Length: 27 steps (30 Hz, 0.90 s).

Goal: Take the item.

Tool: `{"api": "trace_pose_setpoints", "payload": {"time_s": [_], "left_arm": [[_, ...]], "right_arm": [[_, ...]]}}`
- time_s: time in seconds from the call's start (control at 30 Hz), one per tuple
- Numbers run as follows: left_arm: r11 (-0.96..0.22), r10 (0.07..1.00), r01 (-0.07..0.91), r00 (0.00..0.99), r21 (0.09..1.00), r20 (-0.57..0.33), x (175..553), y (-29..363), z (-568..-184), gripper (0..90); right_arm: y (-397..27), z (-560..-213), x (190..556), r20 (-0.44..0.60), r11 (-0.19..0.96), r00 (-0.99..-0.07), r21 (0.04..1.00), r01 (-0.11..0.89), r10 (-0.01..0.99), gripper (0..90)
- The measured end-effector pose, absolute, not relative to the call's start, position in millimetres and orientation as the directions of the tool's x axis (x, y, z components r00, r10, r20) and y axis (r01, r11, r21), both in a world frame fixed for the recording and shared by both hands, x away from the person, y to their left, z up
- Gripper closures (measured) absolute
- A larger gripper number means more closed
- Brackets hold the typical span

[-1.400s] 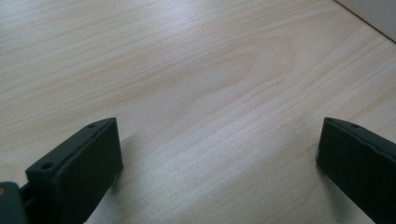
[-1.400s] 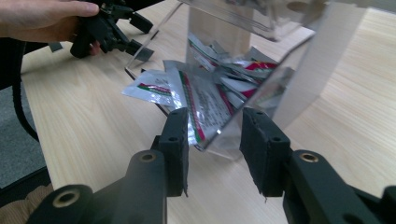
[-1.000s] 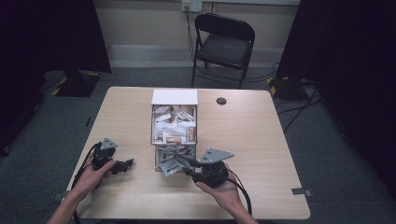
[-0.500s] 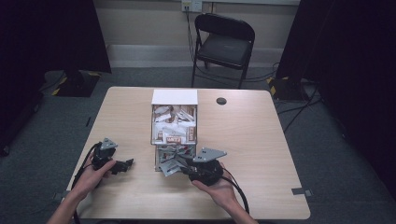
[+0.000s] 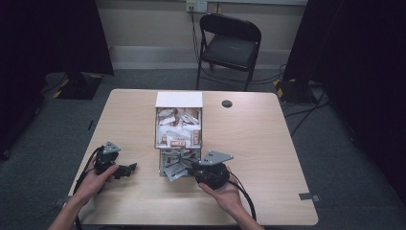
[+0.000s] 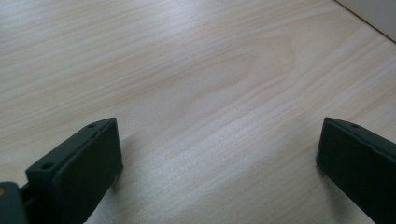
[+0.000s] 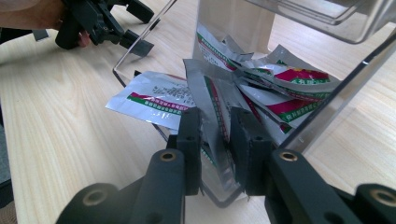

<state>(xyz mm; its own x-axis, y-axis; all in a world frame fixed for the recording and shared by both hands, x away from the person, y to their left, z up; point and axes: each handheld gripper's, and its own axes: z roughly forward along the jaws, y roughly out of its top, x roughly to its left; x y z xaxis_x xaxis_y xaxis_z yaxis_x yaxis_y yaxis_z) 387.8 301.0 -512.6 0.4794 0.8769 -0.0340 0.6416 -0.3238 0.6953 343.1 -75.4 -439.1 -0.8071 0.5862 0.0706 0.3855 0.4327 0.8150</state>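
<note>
The foil sachet [image 7: 212, 116] stands on edge between the right gripper [image 7: 218, 140]'s 2 black jaws, crinkly silver with red and green bands and tiny print too small to read. Its lower end is hidden behind the jaws. The jaws have just been closing and sit narrow around it, but I can't tell if the pads are pressing on it. It's at the bottom mouth of the clear plastic dispenser [image 7: 327, 100], where a messy heap of the same sachets [image 7: 280, 88] spills out, overlapping so you can't count them. From above, the dispenser [image 5: 178, 125] stands mid-table with a white lid. The left gripper [image 6: 219, 154] has its jaws wide apart over bare pale woodgrain table [image 6: 196, 70], holding nothing.
</note>
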Motion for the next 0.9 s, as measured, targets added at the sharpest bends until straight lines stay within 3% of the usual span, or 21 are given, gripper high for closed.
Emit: {"api": "trace_pose_setpoints", "payload": {"time_s": [0.33, 0.9], "left_arm": [[-0.324, 0.877, 0.642, 0.480, 0.695, -0.034, 387.8, 301.0, -512.6, 0.0], [-0.324, 0.877, 0.642, 0.480, 0.695, -0.034, 387.8, 301.0, -512.6, 0.0]], "right_arm": [[-72.0, -442.0, 345.2, 0.064, 0.440, -0.804, 0.810, 0.387, 0.591, 89.7], [-77.5, -434.8, 344.4, 0.070, 0.401, -0.820, 0.847, 0.350, 0.568, 90.0]]}}
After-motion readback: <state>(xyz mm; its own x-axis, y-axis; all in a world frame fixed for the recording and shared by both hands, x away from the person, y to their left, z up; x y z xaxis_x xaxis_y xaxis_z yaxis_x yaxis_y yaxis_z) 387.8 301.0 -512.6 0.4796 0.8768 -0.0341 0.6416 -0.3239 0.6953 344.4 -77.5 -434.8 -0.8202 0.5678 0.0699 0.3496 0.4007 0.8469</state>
